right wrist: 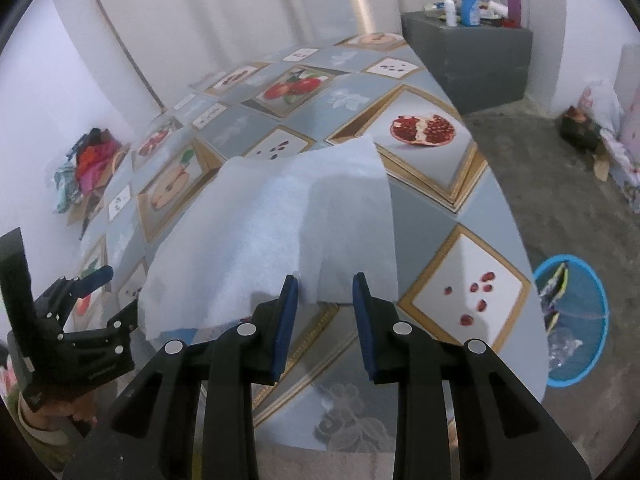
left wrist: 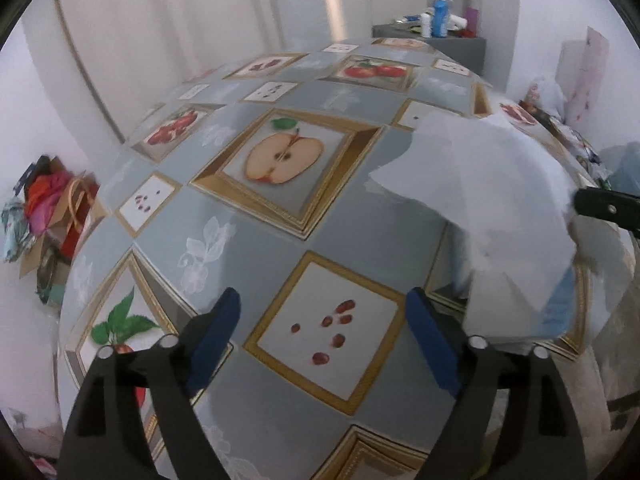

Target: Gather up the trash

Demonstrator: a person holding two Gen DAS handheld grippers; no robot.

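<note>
Our left gripper [left wrist: 324, 340] hangs over the table with its blue-padded jaws spread wide and nothing between them, only a printed square of red seeds below. Our right gripper [right wrist: 325, 312] holds its jaws narrow; the near edge of the large white sheet of tissue paper [right wrist: 272, 232] lies at their tips, but we cannot tell whether the pads press on it. The sheet lies draped on the table near its right edge, just beside the left gripper.

We can read no writing anywhere; the labels on the far bottles are too small.

The table wears a grey-blue oilcloth [left wrist: 256, 248] printed with gold-framed pictures of a halved apple, pomegranates and seeds. White curtains hang behind it, and the floor is a dull grey-brown.

On the floor beside the table stands a round blue plastic basket [right wrist: 600, 308] holding a dark printed wrapper and clear crumpled plastic. At the far end, a grey cabinet [right wrist: 480, 64] carries a blue bottle and smaller white ones. By the left wall, a cardboard box [left wrist: 32, 264] is heaped with bright cloth.
</note>
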